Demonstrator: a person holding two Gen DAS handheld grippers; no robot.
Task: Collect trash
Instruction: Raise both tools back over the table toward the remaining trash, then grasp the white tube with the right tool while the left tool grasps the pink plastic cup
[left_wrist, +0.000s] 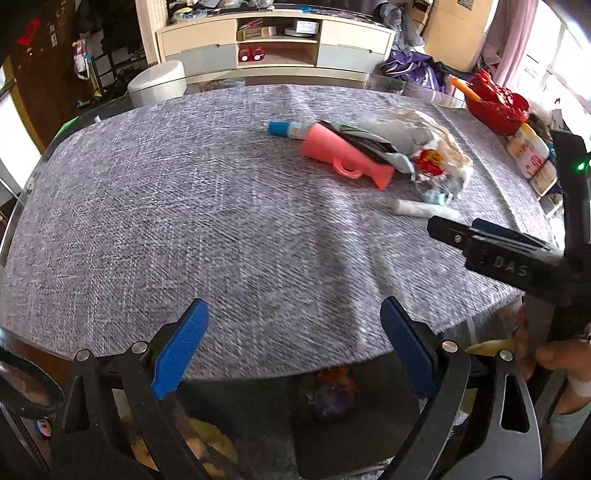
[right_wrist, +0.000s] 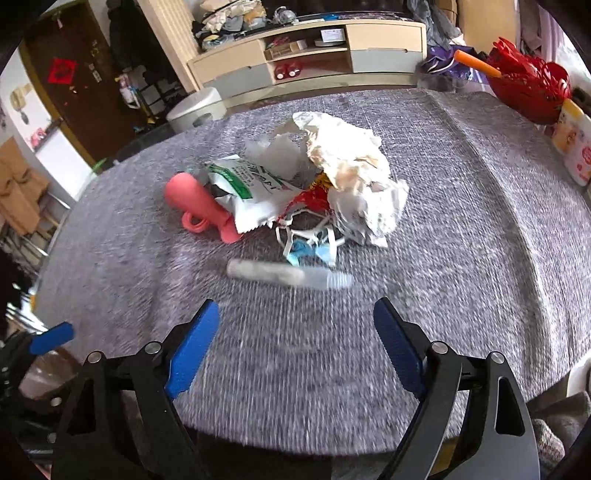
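**Asker:** On the grey cloth of the table (right_wrist: 461, 258), where is the trash?

**Describer:** It lies in one loose heap near the middle: crumpled paper (right_wrist: 351, 162), a white and green wrapper (right_wrist: 251, 192), a pink plastic piece (right_wrist: 199, 208) touching the wrapper, and a tangle of white and blue mask straps (right_wrist: 310, 243). A small clear tube (right_wrist: 284, 275) lies apart, just in front of the heap.

**Asker:** And the grippers?

**Describer:** The right gripper (right_wrist: 295, 339) hangs over the cloth with its jaws spread wide, empty, the tube straight ahead of it. The left gripper (left_wrist: 295, 332) is also wide open and empty, well short of the heap.

**Asker:** How should the pickup go?

**Describer:** Probably tube first. It lies crosswise, so the jaws should straddle its middle, drop close to the cloth, then close without pinching fabric.
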